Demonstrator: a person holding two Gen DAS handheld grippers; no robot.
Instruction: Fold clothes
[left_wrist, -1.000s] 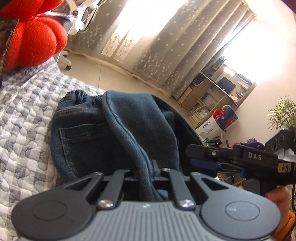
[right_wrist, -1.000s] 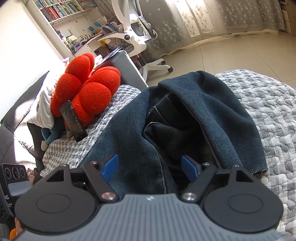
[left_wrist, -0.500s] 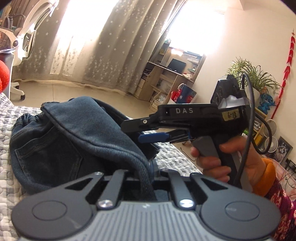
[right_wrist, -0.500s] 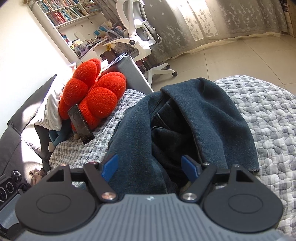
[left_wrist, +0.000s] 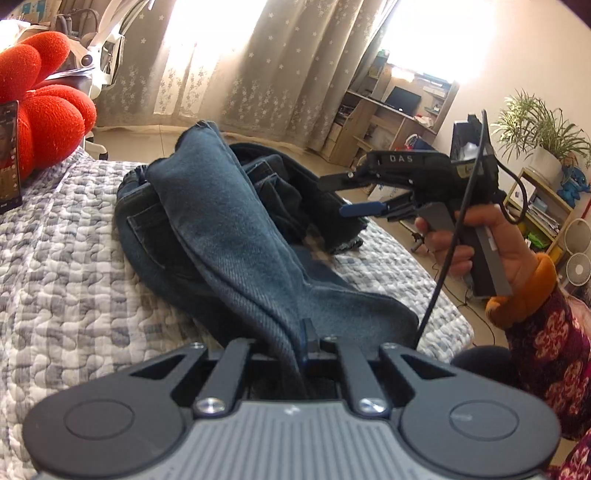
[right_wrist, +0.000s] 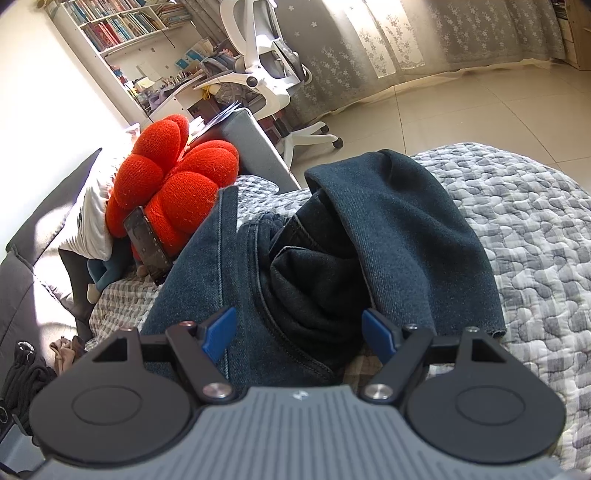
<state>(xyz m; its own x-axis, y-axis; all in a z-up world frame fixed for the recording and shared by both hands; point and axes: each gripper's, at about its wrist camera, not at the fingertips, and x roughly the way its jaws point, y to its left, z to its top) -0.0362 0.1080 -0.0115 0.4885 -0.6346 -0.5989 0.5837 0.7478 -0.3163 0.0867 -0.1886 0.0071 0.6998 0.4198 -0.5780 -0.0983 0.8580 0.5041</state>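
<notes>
Dark blue jeans (left_wrist: 221, 236) lie bunched on a grey quilted bed (left_wrist: 66, 280). My left gripper (left_wrist: 301, 343) is shut on a fold of one jeans leg, which stretches from the jaws back to the pile. My right gripper (right_wrist: 301, 332) is open and empty, hovering just above the jeans (right_wrist: 388, 236). It also shows in the left wrist view (left_wrist: 351, 195), held in a hand to the right of the pile, jaws apart.
A red flower-shaped cushion (right_wrist: 166, 184) with a phone (right_wrist: 147, 243) leaning on it sits at the head of the bed. A white office chair (right_wrist: 269, 70) and bookshelves stand beyond. The bed edge (left_wrist: 436, 288) drops to tiled floor on the right.
My left gripper has pulled back with the jeans leg, drawing it out longer from the pile. My right gripper has stayed open and backed slightly away from the jeans.
</notes>
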